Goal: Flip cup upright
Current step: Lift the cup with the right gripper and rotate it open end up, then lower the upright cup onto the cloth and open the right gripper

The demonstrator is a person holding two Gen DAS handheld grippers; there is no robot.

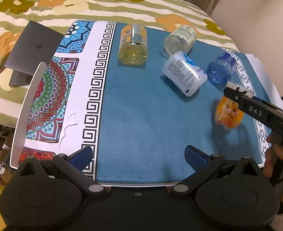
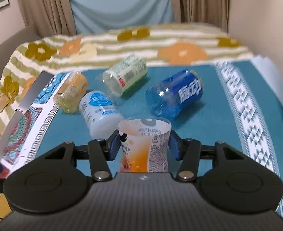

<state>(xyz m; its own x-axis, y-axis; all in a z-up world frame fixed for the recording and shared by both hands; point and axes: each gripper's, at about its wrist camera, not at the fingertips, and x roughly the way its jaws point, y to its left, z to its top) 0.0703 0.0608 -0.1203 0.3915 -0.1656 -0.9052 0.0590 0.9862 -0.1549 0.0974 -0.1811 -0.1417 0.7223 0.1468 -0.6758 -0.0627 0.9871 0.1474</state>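
Between R gripper (image 2: 144, 144) pads: orange cup (image 2: 144, 150), clamped; L gripper (image 1: 139, 156) spread.

Our left claw (image 1: 138, 155) hangs spread over the blue-clothed worktop (image 1: 141, 127).
We see four cut plastic cups lying ahead; our right claw (image 1: 235, 94) grips the orange printed cup (image 1: 227, 115).

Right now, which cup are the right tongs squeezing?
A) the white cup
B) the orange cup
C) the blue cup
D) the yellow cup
B: in the right wrist view, the right tongs have their blue pads pressed on both sides of the orange cup, while the blue cup and white cup lie loose on the table beyond.
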